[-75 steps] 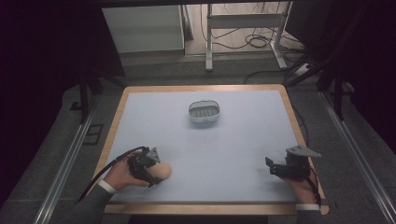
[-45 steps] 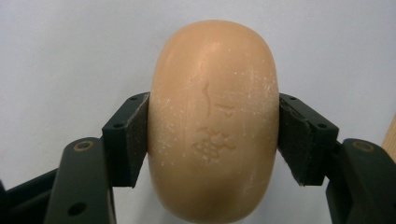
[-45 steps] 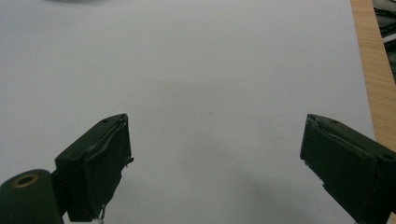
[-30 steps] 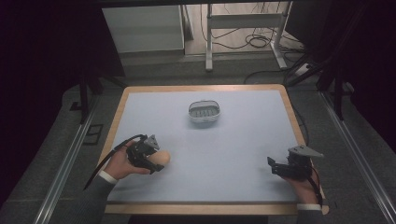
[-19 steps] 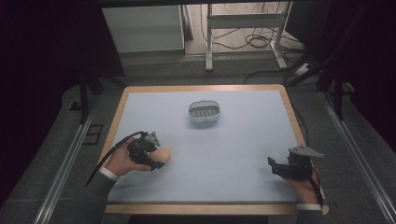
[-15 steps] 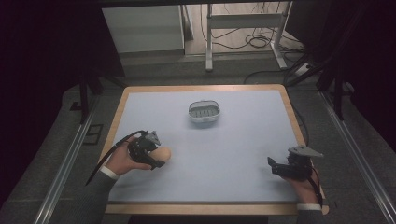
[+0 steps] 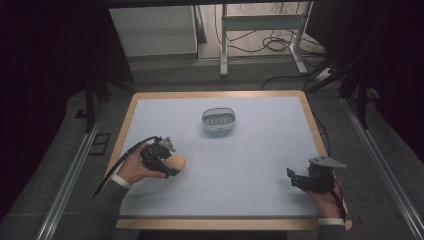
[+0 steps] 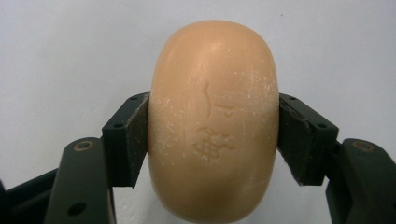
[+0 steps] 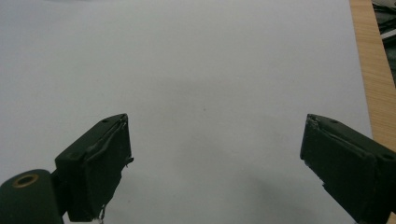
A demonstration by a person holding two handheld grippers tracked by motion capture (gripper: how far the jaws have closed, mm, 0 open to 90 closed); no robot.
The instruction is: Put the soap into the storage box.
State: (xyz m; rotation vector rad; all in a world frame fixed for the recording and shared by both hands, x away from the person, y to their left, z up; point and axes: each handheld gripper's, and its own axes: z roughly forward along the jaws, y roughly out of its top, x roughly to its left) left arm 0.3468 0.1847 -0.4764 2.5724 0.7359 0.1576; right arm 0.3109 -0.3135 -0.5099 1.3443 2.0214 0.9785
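While right tool (image 7: pixel 295 179) gapes wide, left tool (image 8: pixel 212 140) clamps soap (image 8: pixel 213 121) between jaws.

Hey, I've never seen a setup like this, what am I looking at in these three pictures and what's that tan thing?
A person sits at a table with a pale top, holding a hand-held clamp tool in each hand. The high view looks down from above. The other two pictures come from small cameras riding on each tool, looking along its two black jaws. The left gripper is shut on a tan oval bar of soap, pinched at its sides. The right gripper is open with nothing between its jaws, near the table's wooden edge. A small white basket-like dish sits farther back on the table.
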